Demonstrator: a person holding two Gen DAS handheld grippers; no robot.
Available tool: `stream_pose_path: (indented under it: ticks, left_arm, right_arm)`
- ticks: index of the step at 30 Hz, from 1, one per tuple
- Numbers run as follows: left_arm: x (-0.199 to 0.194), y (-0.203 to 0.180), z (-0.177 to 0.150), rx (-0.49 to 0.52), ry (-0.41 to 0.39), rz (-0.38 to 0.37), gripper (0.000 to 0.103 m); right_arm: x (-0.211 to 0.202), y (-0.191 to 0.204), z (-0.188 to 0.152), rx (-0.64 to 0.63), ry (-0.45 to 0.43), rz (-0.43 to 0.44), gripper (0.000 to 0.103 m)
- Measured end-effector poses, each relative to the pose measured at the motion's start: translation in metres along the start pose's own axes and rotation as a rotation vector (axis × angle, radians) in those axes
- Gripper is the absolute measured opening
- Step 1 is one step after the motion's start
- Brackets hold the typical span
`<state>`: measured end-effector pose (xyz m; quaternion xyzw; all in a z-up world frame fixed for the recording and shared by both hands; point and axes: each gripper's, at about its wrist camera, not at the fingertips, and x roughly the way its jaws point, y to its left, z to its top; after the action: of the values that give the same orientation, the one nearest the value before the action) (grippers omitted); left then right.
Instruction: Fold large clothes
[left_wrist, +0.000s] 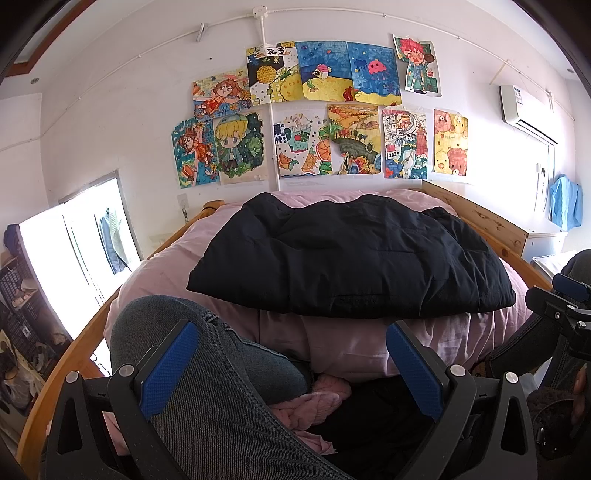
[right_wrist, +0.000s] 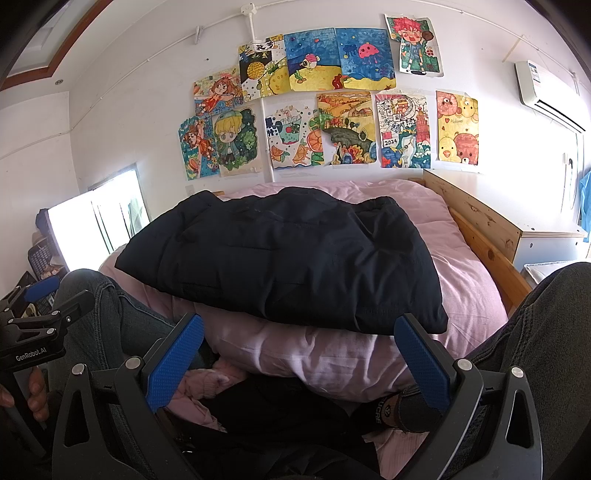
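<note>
I see a wooden-framed bed (right_wrist: 476, 225) covered by a pink duvet (right_wrist: 461, 266). A folded black padded coat (right_wrist: 280, 258) lies flat on the duvet, and pink knitted fabric (left_wrist: 314, 398) sits bunched at the near edge.

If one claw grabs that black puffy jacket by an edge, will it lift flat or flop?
The black padded jacket would probably flop; its quilted body already drapes over the pink duvet. It looks bulky yet likely light. One claw may lift only a corner.

One folded black jacket (left_wrist: 351, 258), two grippers (left_wrist: 291, 373) (right_wrist: 299, 363), eleven wall drawings (left_wrist: 240, 147), one air conditioner (left_wrist: 524, 110)
</note>
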<state>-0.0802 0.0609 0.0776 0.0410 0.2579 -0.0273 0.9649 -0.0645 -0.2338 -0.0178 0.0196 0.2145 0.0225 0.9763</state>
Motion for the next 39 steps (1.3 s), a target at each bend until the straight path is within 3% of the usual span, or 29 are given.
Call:
stream_pose_path:
  ticks: [39]
  left_arm:
    - [0.0014,0.0039,-0.0004,0.005,-0.003,0.000,0.103]
  right_arm:
    - [0.0002,-0.0005,0.0000,0.000,0.000,0.000,0.102]
